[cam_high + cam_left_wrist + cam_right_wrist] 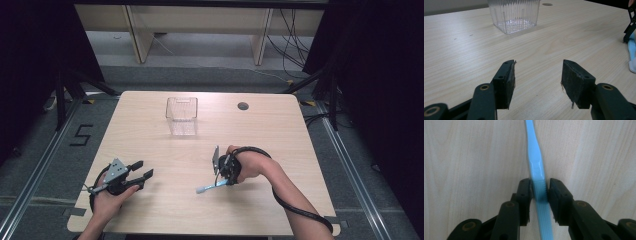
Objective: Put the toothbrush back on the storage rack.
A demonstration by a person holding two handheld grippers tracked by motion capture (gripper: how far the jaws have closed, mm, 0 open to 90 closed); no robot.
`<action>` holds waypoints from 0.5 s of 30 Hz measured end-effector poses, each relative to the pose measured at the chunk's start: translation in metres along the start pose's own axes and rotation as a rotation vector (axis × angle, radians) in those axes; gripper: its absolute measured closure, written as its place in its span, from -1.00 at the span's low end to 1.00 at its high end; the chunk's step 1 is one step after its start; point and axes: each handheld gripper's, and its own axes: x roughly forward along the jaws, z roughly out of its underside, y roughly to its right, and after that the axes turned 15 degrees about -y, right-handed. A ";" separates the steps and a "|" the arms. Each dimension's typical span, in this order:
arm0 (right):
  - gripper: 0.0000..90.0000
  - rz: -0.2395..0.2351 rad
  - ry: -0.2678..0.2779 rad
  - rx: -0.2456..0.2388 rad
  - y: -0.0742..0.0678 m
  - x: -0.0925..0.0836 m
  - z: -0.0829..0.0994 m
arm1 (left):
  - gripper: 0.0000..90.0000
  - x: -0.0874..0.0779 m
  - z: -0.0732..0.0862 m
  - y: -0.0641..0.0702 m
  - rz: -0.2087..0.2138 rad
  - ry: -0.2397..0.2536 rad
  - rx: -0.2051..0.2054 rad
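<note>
The right gripper [539, 191] clamped the blue toothbrush [537, 167] flat on the table [150, 135]. The left gripper [537, 80] stood open, empty. The clear container [182, 116] stood well beyond, path unobstructed.

The tabletop [150, 130] is wide and bare between the two hands. A clear box [182, 116] stands alone near the far edge, with room to pass on both sides.

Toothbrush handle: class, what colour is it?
Light blue. The toothbrush shows best in the right gripper view, its handle pinched by the right tool.
</note>
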 end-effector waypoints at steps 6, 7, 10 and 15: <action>0.66 0.010 -0.001 0.014 -0.004 -0.001 -0.002 | -0.03 0.000 0.000 0.000 -0.002 -0.005 0.000; 0.68 0.021 0.006 0.000 -0.004 0.000 -0.001 | -0.03 -0.001 0.000 0.000 -0.007 -0.011 0.001; 0.74 0.013 0.008 0.013 -0.006 0.000 -0.002 | -0.03 -0.001 0.000 0.001 -0.008 -0.012 0.004; 0.74 0.001 0.011 0.038 -0.007 -0.001 -0.001 | -0.03 -0.001 0.000 0.001 -0.011 -0.013 0.005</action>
